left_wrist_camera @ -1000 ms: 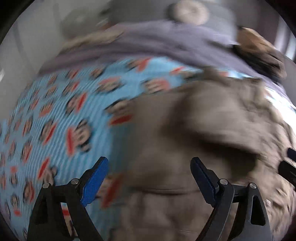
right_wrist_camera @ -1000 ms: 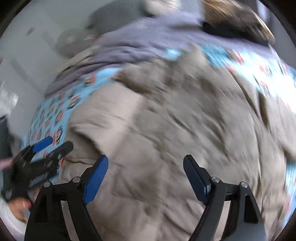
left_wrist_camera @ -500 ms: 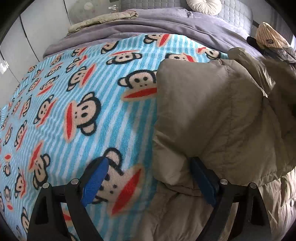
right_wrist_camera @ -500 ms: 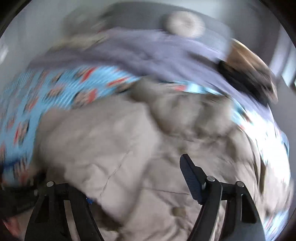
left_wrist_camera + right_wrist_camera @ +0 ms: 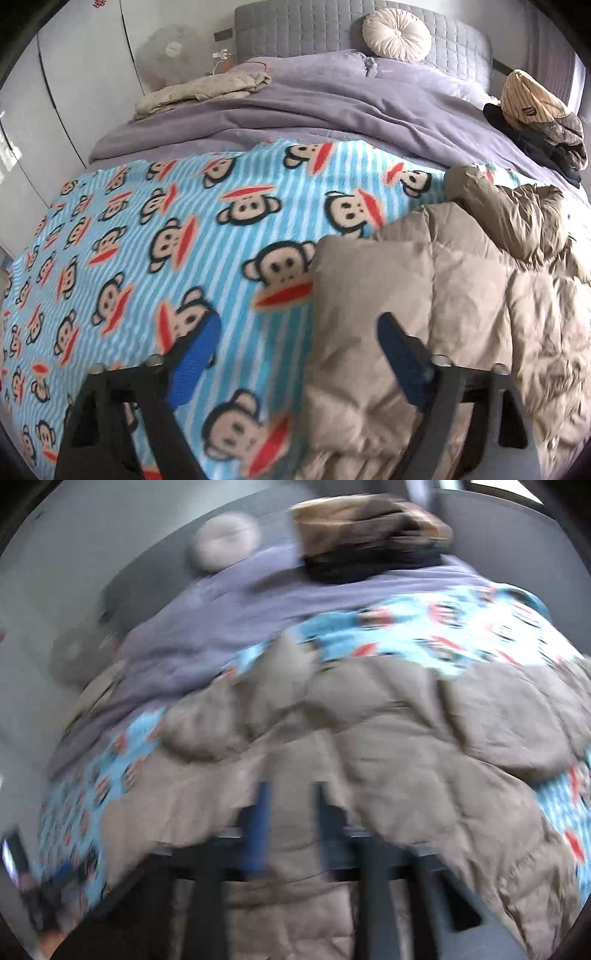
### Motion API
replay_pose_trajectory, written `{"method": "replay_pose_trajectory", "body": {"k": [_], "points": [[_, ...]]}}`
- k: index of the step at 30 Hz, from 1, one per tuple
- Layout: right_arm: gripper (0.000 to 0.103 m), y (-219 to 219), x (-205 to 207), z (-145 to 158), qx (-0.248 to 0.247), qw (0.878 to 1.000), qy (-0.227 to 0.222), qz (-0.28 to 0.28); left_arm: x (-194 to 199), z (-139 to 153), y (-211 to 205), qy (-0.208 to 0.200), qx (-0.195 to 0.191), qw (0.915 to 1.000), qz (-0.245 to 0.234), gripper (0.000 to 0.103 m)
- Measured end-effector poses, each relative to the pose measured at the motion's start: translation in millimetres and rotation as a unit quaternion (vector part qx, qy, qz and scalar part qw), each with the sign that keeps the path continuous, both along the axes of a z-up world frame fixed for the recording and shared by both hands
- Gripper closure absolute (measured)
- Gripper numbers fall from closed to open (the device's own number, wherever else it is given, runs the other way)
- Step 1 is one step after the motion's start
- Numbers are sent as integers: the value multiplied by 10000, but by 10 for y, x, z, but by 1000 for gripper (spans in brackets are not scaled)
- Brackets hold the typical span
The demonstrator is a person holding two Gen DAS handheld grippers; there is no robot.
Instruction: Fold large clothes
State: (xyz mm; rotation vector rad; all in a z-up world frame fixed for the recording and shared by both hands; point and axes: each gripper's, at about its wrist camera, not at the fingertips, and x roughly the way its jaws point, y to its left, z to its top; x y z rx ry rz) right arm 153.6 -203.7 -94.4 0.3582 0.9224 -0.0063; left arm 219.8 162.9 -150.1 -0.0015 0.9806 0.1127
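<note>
Left claw (image 5: 295,354) gapes wide beside the beige puffer jacket (image 5: 424,295), right claw (image 5: 290,812) narrowed, apparently pinching its hem — next, fold across.

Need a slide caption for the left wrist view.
Open left gripper over the edge of a beige puffer coat on a monkey-print blanket.

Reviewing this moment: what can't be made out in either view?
- Right wrist view: motion blur; whether the right gripper pinches the jacket is unclear.
- Left wrist view: the jacket's right side is cut off by the frame edge.
- Left wrist view: the left gripper hides the blanket below it.
- Clothes pile: items too bunched to identify.
</note>
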Motion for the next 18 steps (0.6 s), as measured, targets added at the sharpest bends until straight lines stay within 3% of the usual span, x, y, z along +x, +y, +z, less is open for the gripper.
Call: {"method": "replay_pose_trajectory", "body": {"k": [3, 5, 7, 10, 14, 18], "points": [[92, 215, 79, -223, -276, 9957, 499, 732, 115, -247, -147, 272, 109, 9996, -53, 21], [92, 218, 83, -403, -652, 9912, 777, 848, 122, -439, -224, 419, 155, 9990, -81, 20], [99, 71, 92, -596, -720, 9901, 970, 712, 118, -547, -253, 449, 67, 9989, -80, 20], [102, -145, 95, -700, -358, 9937, 901, 571, 109, -596, -291, 457, 119, 9989, -60, 20], [102, -190, 43, -642, -393, 9948, 745, 574, 111, -535, -294, 520, 232, 9983, -78, 20], [102, -469, -60, -593, -344, 9964, 761, 152, 27, -400, -290, 518, 317, 9981, -64, 20]]}}
